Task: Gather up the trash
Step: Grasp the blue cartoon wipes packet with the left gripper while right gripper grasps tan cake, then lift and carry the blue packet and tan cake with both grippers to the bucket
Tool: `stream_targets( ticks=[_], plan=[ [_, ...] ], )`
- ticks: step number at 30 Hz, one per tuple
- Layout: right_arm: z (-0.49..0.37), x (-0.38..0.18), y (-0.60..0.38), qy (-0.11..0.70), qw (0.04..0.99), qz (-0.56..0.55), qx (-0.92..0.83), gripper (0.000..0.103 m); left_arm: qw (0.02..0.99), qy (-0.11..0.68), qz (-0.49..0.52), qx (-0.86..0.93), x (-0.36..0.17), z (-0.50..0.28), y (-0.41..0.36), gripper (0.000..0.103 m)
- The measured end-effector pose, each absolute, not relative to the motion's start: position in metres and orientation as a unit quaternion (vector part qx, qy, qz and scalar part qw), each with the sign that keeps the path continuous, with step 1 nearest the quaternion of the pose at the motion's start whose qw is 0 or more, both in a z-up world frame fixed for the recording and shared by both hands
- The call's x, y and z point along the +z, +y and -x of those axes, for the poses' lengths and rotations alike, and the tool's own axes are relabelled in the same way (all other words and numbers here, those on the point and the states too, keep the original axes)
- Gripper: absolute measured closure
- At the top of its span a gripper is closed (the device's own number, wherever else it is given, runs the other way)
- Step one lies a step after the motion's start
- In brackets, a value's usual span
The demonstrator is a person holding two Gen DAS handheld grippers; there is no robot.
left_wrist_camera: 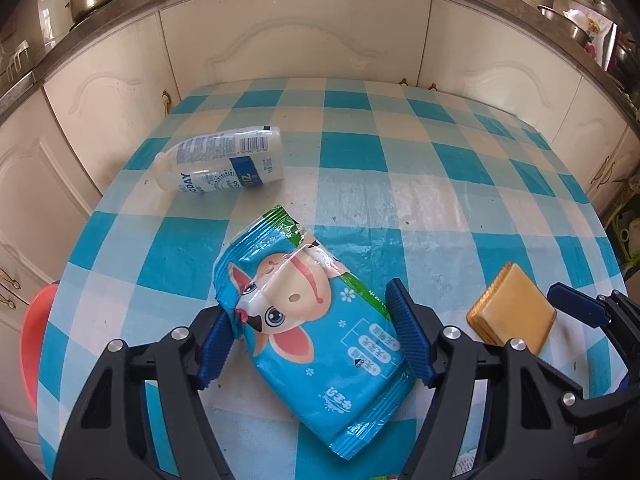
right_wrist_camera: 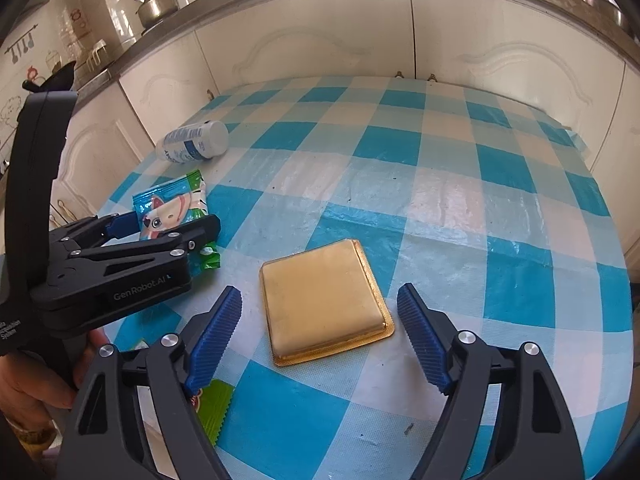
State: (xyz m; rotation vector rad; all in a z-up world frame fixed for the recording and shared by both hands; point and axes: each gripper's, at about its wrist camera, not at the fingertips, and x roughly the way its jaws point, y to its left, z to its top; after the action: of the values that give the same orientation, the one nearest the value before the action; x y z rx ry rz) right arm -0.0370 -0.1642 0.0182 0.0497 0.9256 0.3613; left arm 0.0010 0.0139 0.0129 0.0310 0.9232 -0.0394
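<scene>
A blue snack wrapper with a cartoon cow (left_wrist_camera: 316,320) lies on the checkered table. My left gripper (left_wrist_camera: 308,332) is open, its blue fingers on either side of the wrapper. The wrapper also shows in the right wrist view (right_wrist_camera: 172,208), behind the left gripper (right_wrist_camera: 160,228). A flat gold square packet (right_wrist_camera: 324,304) lies between the open fingers of my right gripper (right_wrist_camera: 320,332), which rests low over the table. The gold packet also appears in the left wrist view (left_wrist_camera: 512,312). A white plastic bottle (left_wrist_camera: 224,164) lies on its side at the far left of the table.
The round table (right_wrist_camera: 440,208) has a blue and white checkered cloth. White kitchen cabinets (left_wrist_camera: 296,40) stand behind it. A green wrapper (right_wrist_camera: 216,408) lies under my right gripper's left finger. A red plastic object (left_wrist_camera: 34,344) sits off the table's left edge.
</scene>
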Motion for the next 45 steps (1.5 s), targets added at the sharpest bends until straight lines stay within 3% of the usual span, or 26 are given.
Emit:
stream_targets(
  ticks=[5,8,15,34,45],
  plan=[
    [0.037,0.017,-0.159,0.446,0.879,0.001,0.167,0.024,0.893,0.448,0.0,-0.033,0.017,0.008,0.024,0.034],
    [0.038,0.017,-0.157,0.445,0.883,0.021,0.148,0.038,0.893,0.447,0.01,-0.04,0.017,0.016,0.035,0.035],
    [0.038,0.017,-0.163,0.442,0.884,0.011,0.148,0.044,0.892,0.447,0.035,-0.054,0.019,0.03,0.056,0.038],
    [0.035,0.021,-0.18,0.435,0.88,-0.072,0.176,0.045,0.894,0.438,0.07,-0.067,0.026,0.056,0.089,0.038],
    [0.039,0.037,-0.16,0.418,0.887,-0.065,0.187,0.045,0.897,0.428,0.093,-0.058,0.031,0.06,0.12,0.038]
  ],
)
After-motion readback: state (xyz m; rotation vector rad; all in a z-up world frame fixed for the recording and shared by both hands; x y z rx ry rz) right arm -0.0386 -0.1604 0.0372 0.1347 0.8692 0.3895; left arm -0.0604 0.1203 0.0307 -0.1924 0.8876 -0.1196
